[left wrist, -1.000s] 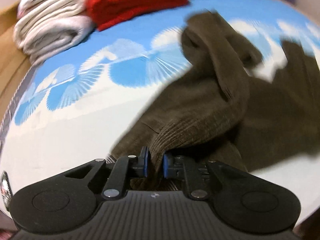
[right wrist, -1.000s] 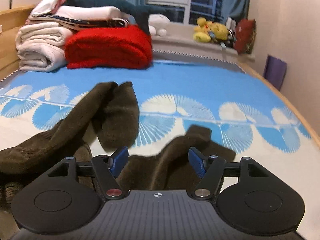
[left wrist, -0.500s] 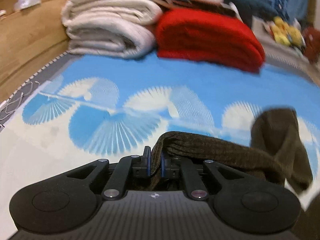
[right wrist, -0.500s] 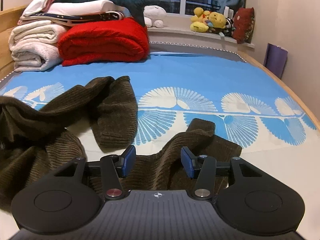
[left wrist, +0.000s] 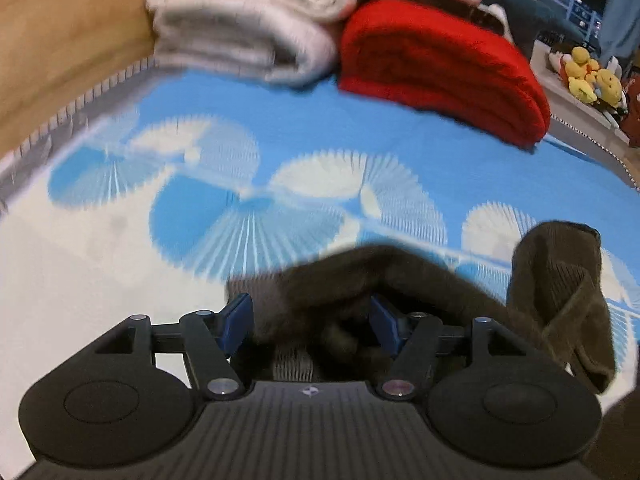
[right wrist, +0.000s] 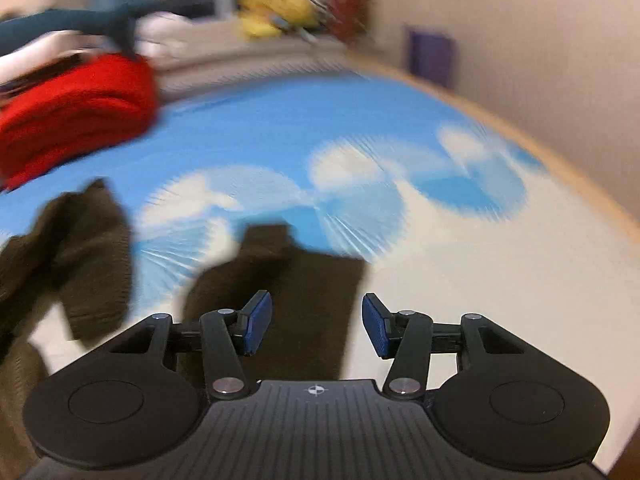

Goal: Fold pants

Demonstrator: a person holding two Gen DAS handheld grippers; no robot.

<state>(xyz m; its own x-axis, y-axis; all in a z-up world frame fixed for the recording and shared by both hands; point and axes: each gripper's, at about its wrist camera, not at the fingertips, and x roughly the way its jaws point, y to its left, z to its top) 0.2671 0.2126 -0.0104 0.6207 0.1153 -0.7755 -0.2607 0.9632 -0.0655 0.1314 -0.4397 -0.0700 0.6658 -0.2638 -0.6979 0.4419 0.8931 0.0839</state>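
Observation:
Dark brown corduroy pants [left wrist: 560, 296] lie crumpled on the blue and white bed cover [left wrist: 248, 216]. In the left wrist view my left gripper [left wrist: 310, 324] is open, with a fold of the pants lying loose between its blue pads. In the right wrist view my right gripper [right wrist: 316, 326] is open and empty, just above one pant leg [right wrist: 304, 292]. The other leg [right wrist: 88, 248] lies bunched to the left. Both views are blurred by motion.
Folded white blankets [left wrist: 248, 24] and a red blanket [left wrist: 440, 68] are stacked at the head of the bed. A wooden bed frame [left wrist: 60, 40] runs along the left. Plush toys [left wrist: 592, 80] sit on the window sill. A wall [right wrist: 540, 60] stands on the right.
My left gripper has opened and let go of the pants fold it was clamped on. My right gripper stays open and has swung right over the pant leg.

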